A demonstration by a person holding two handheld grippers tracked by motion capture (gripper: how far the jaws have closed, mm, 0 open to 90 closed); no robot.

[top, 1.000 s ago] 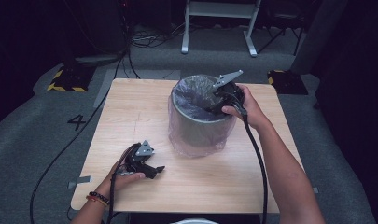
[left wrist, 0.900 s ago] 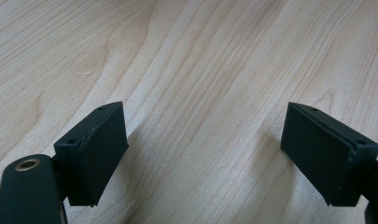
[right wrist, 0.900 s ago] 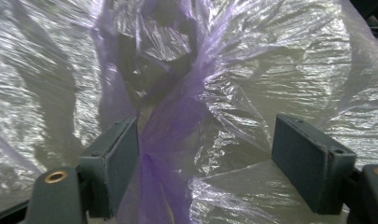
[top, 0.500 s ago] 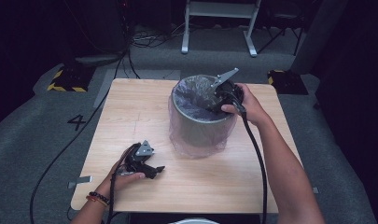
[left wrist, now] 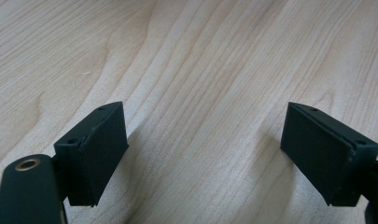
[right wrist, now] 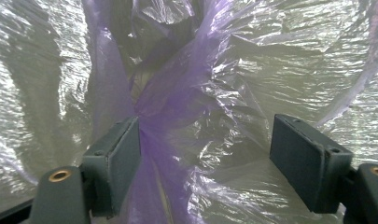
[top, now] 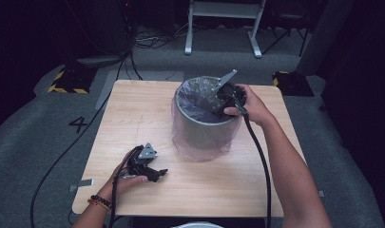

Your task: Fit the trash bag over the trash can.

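The right gripper is dipping into the upright bin at the table's far right, its tips hiding inside. Its jaws are standing spread, a fold of the purple liner seemingly brushing one pad. The left gripper is lying near left, jaws spread over bare wood.

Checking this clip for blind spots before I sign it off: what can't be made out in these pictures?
- Bottom of the bin: in the high view the purple bag liner and the right gripper cover it.
- Right gripper view: crumpled liner hides anything in the bin; whether the fingers touch it is unclear.
- Left gripper: the high view is too small to show its finger gap.
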